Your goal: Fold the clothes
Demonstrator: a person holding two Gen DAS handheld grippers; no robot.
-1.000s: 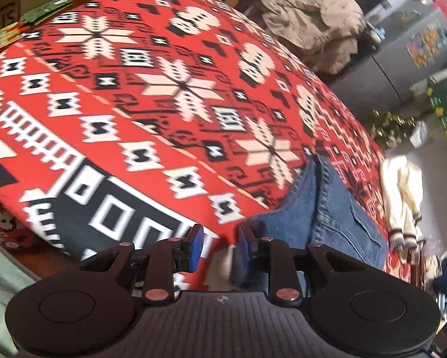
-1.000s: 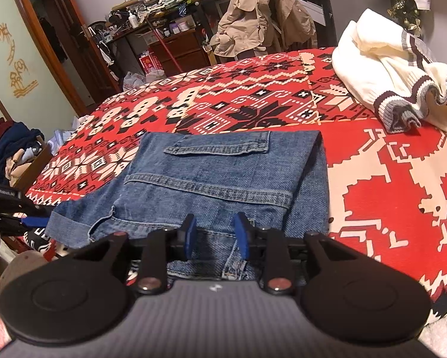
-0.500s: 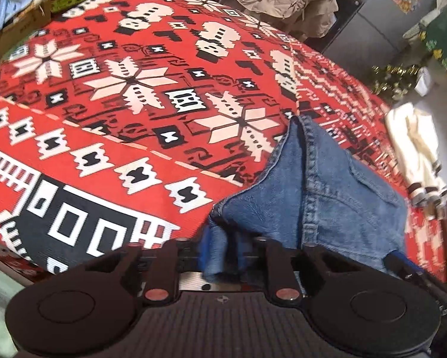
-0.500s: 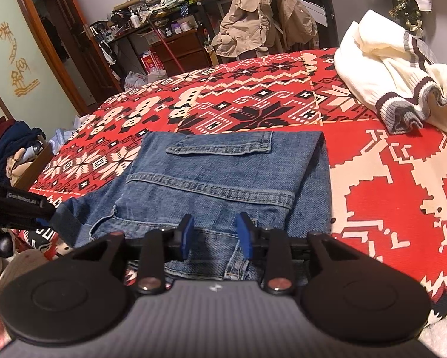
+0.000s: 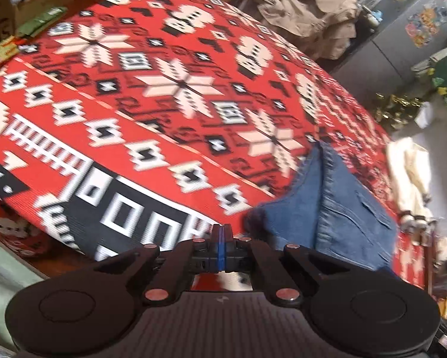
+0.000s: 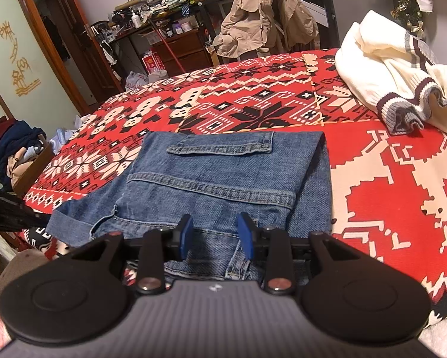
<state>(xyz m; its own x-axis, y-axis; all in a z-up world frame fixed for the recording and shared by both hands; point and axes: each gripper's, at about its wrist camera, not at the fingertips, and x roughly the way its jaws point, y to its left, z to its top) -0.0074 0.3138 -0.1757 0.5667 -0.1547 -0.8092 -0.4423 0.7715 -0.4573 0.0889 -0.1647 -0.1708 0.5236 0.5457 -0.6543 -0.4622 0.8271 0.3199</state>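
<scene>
Mid-fold on jeans (image 6: 223,179) near bed (image 6: 387,185) edge. Left gripper (image 5: 221,238) clamped empty; right gripper (image 6: 214,232) half-open, empty, over waistband. Next: regrasp left corner.

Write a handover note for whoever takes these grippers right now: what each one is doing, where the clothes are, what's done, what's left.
Left hand-held gripper: shut, nothing between its pads, just left of the jeans' corner.
Right hand-held gripper: open, over the near edge of the folded blue denim jeans, not gripping.
Jeans lie folded on the red patterned blanket. The cream knit sweater with striped cuffs sits crumpled at the far right.
Left: finish the jeans, fold the sweater.
</scene>
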